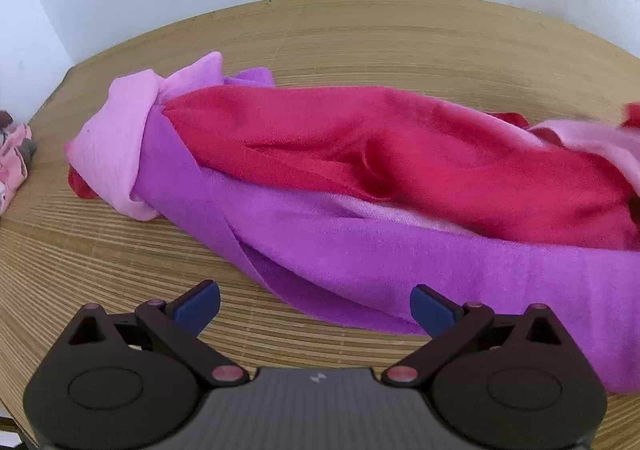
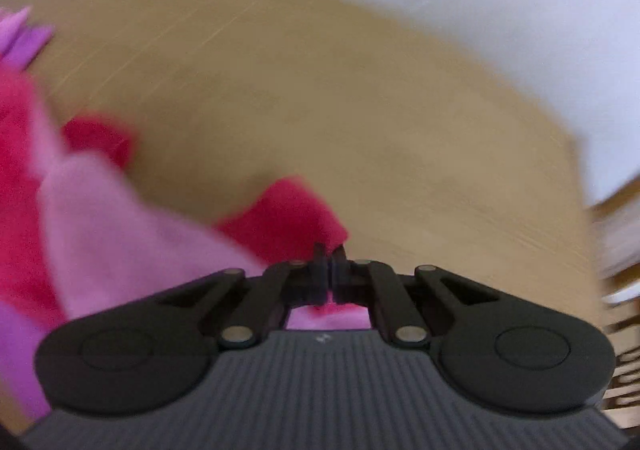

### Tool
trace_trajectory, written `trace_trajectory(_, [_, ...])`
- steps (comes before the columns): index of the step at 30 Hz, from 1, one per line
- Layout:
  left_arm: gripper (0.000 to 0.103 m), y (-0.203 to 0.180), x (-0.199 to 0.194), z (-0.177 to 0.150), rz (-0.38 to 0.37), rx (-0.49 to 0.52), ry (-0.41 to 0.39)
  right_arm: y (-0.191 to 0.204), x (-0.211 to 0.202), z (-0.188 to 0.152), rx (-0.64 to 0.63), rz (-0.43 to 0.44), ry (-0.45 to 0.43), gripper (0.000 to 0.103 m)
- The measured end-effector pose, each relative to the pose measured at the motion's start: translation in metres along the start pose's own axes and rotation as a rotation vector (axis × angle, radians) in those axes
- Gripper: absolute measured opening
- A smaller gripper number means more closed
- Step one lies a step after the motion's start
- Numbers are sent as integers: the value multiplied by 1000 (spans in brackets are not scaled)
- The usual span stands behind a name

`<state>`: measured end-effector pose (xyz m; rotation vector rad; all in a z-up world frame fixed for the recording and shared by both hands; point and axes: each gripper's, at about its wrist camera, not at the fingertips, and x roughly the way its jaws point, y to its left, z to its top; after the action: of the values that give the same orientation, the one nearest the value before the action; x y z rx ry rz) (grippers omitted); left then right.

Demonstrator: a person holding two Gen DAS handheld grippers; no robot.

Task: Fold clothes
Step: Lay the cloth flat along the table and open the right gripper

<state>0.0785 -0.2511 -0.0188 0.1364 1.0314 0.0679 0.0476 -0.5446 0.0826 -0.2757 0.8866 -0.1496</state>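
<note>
- One garment [image 1: 360, 185], in red, purple and pink panels, lies bunched across the desk [image 1: 360, 33].
- Right hand-held gripper [image 2: 330, 250]: jaws together, clamped on a red corner of the garment at its right end; this view is blurred.
- Left hand-held gripper [image 1: 315, 308]: jaws wide apart, nothing between them, positioned just beside the purple edge.
- A small pink cloth [image 1: 14, 157] lies at the desk's left edge.
</note>
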Motion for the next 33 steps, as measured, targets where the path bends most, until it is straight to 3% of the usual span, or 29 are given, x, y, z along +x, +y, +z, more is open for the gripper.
trace_trajectory(6, [103,-3,-3,5,4,8,-2,-176,12,-2,267,-489,-22,5])
trace_trajectory(9, [103,-7,-1,5,2,28,0,-239,32,-18,374,-602,17,10])
trace_trajectory(11, [103,-9,0,5,0,40,4,-262,45,-34,424,-553,105,19])
trace_trajectory(12, [103,-10,1,4,0,44,7,-259,52,-35,437,-524,110,27])
trace_trajectory(15, [103,-9,4,3,7,51,14,-238,62,-40,422,-413,63,31])
trace_trajectory(18, [103,-3,0,1,29,51,5,-186,55,-56,344,-163,-18,37])
trace_trajectory(21, [103,7,-5,-1,58,37,-4,-114,27,-92,85,243,-40,44])
trace_trajectory(23, [103,18,-8,-3,79,23,-9,-73,16,-103,-120,449,-66,45])
trace_trajectory(26, [103,41,-12,-7,111,-16,-12,-5,-15,-121,-365,549,-181,45])
trace_trajectory(29, [103,67,-13,-7,140,-53,-18,25,-15,-125,-449,583,-219,45])
trace_trajectory(31, [103,87,-13,-4,154,-83,-26,40,-18,-110,-487,627,-225,45])
trace_trajectory(33, [103,107,-12,5,142,-107,-45,55,-30,-105,-512,618,-220,45])
